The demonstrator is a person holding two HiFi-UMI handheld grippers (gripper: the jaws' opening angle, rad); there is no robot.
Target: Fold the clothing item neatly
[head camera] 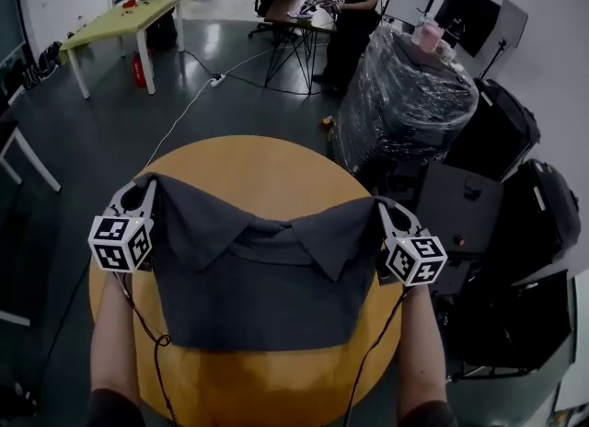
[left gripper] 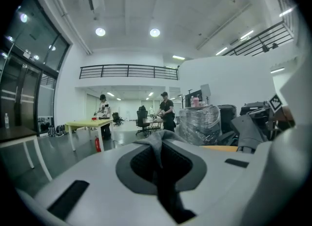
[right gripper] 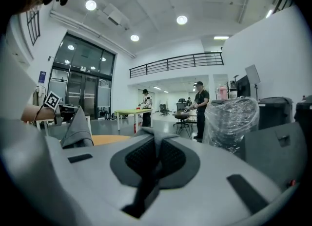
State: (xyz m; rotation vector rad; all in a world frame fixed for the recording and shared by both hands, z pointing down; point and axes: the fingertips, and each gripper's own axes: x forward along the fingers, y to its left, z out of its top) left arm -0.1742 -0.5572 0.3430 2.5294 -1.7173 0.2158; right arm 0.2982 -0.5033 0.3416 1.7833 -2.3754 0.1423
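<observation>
A dark grey collared shirt point(head camera: 262, 273) hangs stretched between my two grippers above the round wooden table point(head camera: 267, 163). Its collar sags in the middle and its lower part lies on the tabletop. My left gripper point(head camera: 145, 188) is shut on the shirt's left shoulder corner; in the left gripper view grey cloth point(left gripper: 158, 147) is pinched between the jaws point(left gripper: 161, 164). My right gripper point(head camera: 385, 206) is shut on the right shoulder corner, and grey cloth point(right gripper: 148, 137) shows pinched in the right gripper view point(right gripper: 153, 159). Both grippers point nearly level, away from me.
A bulky object wrapped in plastic film point(head camera: 405, 103) and black cases point(head camera: 497, 131) stand close to the table's right side. A yellow-green table point(head camera: 120, 20) stands far left. A person in black point(head camera: 354, 11) works at a desk at the back. A white cable point(head camera: 189, 108) runs across the floor.
</observation>
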